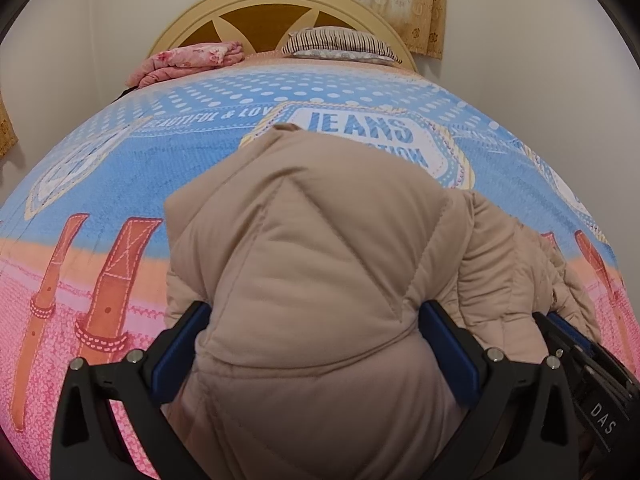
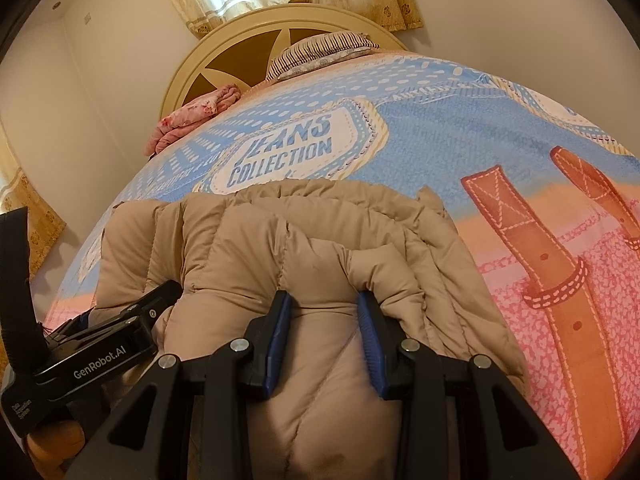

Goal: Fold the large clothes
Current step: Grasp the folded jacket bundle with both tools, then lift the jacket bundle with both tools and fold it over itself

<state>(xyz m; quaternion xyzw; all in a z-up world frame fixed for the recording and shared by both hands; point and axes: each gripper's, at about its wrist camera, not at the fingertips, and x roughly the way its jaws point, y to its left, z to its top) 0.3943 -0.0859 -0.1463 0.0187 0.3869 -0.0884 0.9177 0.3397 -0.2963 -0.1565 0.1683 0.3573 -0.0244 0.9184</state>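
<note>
Lying lengthwise on the bedspread (image 1: 100, 168), the beige puffer jacket (image 1: 320, 248) runs straight away from both tools toward the headboard (image 1: 276, 4), its near end bunched at them. On the left, the left gripper (image 1: 316, 344) has its pads pressed into a wide padded fold. Just beside it to the right, the right gripper (image 2: 324, 332) pinches a narrower fold. Neither hand is nearer, so any lift-and-fold probably goes forward along that axis.
</note>
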